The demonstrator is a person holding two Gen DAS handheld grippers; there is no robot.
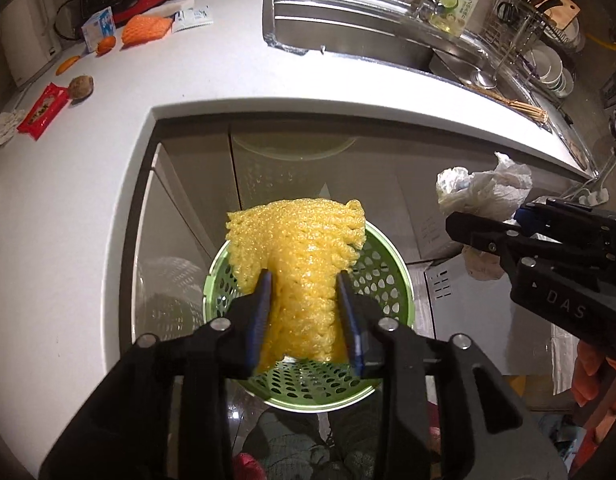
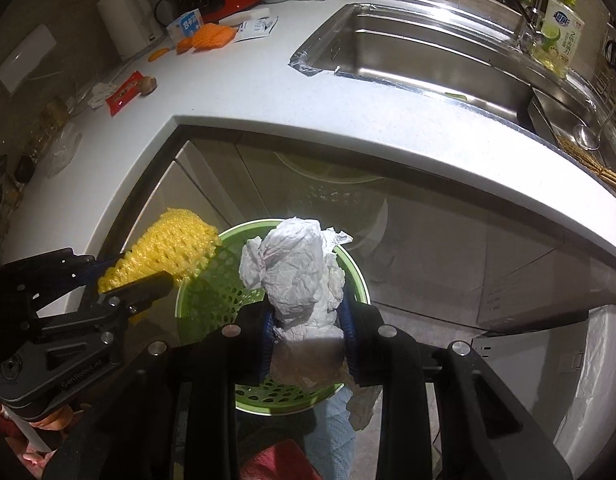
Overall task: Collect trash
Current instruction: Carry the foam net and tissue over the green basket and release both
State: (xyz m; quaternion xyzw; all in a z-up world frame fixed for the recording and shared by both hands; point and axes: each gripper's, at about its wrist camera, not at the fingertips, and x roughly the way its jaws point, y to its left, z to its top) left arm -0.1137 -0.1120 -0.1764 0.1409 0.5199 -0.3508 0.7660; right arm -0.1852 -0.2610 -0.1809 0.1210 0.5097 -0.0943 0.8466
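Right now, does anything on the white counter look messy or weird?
Yes. Along the white countertop lie a red snack wrapper, an orange foam net and torn white sachets, scattered loose rather than binned. The silvery tape at the sink's corner looks ragged.

My left tongs [image 1: 304, 292] fill the lower centre of the left wrist view, both blue-padded fingers pressed into the sides of the yellow foam net [image 1: 300, 256] so that it bunches between them. In the right wrist view these tongs enter from the lower left of the frame, angled up toward the centre. My right tongs [image 2: 308, 316] sit at the lower centre of their own view, fingers clamped on the crumpled white paper [image 2: 296, 268]; in the left wrist view they reach in from the right edge, pointing left. Bare fingers [image 1: 592, 372] of my hand show beneath them at the lower right.
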